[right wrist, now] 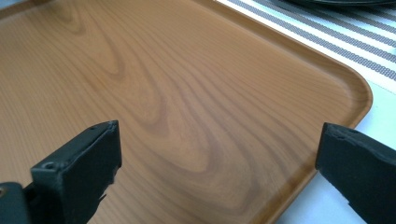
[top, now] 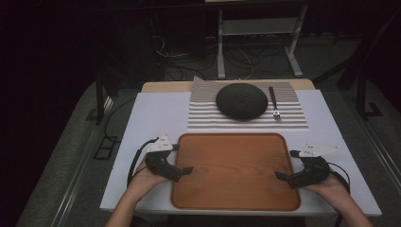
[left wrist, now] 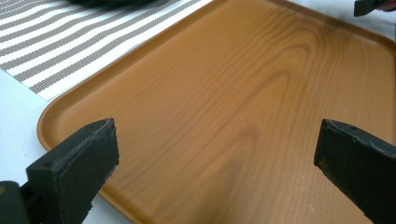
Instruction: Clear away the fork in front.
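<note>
Wooden tray lies mid-frame with its long axis left-right, directly between the left gripper and right gripper, both equally near, fingers wide.

The rectangular orange-brown wooden tray has a smooth, lightly satin face with bold grain rings. The grey-and-white striped woven placemat looks coarse and matt, like cloth mesh. The dark round dome looks rough and dull. The black gripper pads look like matt, pitted foam. The white tabletop is smooth and matt.
</note>
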Demonstrator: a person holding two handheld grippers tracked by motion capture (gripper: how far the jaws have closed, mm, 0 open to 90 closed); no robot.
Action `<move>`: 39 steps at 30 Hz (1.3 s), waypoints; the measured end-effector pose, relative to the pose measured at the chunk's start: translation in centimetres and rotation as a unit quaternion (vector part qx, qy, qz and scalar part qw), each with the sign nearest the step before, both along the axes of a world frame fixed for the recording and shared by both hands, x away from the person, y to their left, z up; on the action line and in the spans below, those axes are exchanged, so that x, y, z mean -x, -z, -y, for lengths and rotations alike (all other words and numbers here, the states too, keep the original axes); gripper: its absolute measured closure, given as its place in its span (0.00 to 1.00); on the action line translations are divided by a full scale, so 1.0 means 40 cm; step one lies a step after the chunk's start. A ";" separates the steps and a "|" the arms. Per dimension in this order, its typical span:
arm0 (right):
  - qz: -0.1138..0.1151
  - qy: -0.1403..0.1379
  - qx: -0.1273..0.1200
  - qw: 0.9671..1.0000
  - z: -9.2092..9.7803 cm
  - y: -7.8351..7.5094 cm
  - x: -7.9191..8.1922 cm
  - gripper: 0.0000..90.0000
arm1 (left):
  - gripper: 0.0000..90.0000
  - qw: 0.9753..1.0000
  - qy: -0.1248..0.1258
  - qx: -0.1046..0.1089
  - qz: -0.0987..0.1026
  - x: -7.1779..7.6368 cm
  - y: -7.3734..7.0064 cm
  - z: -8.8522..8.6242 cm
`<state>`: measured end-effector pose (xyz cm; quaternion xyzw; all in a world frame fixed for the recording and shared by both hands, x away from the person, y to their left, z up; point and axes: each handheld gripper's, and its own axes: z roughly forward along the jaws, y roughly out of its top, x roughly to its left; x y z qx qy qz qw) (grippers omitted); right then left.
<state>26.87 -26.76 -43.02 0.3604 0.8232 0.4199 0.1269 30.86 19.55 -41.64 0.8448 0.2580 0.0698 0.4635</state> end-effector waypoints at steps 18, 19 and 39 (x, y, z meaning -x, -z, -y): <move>-0.014 0.030 -0.001 0.999 0.009 -0.016 -0.040 0.01 | 0.00 1.000 -0.004 0.007 -0.001 -0.011 0.002 0.000; -0.015 0.033 0.001 0.999 0.010 -0.018 -0.042 0.00 | 0.00 1.000 -0.005 0.007 -0.001 -0.010 0.001 -0.002; -0.041 0.075 0.010 0.996 0.041 -0.025 -0.119 0.01 | 0.00 1.000 -0.006 0.005 0.003 -0.008 0.001 -0.004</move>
